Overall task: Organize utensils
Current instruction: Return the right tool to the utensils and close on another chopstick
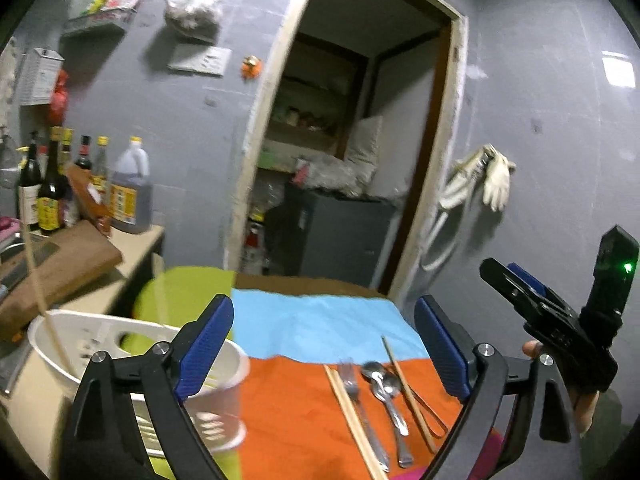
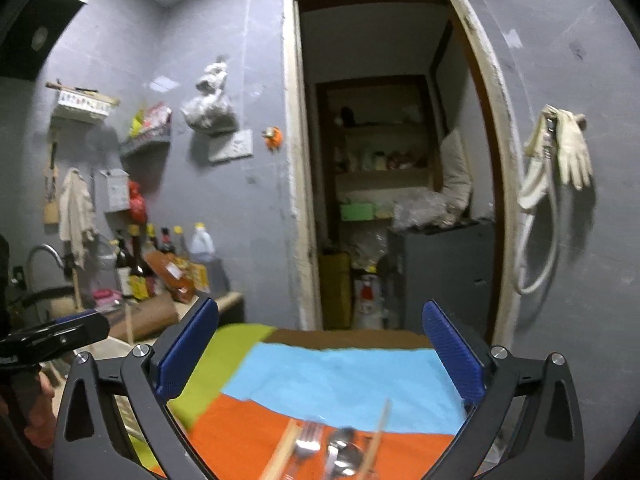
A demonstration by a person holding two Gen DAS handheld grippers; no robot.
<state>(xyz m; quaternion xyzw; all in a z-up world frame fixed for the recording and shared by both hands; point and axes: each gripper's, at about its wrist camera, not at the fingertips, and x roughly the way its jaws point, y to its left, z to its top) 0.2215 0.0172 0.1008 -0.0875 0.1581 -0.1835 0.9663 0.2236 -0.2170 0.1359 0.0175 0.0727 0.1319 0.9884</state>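
Both tongs, left tongs [image 1: 324,344] and right tongs [image 2: 320,350], gape empty above our counter [image 1: 320,420], utensils [image 1: 376,392] lying parallel beside the white holder [image 1: 224,360], presumably for sorting.

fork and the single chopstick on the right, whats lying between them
Two metal spoons, overlapping, lie between the fork and the single chopstick on the orange cloth. The left wrist view shows it clearly.

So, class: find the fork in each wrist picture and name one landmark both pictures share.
Left wrist view: the fork lies on the orange cloth, lower centre-right, between chopsticks and spoons.
Right wrist view: the fork lies at the bottom centre, blurred, on the orange cloth.
Shared landmark: the light gloves hanging right of the doorway.
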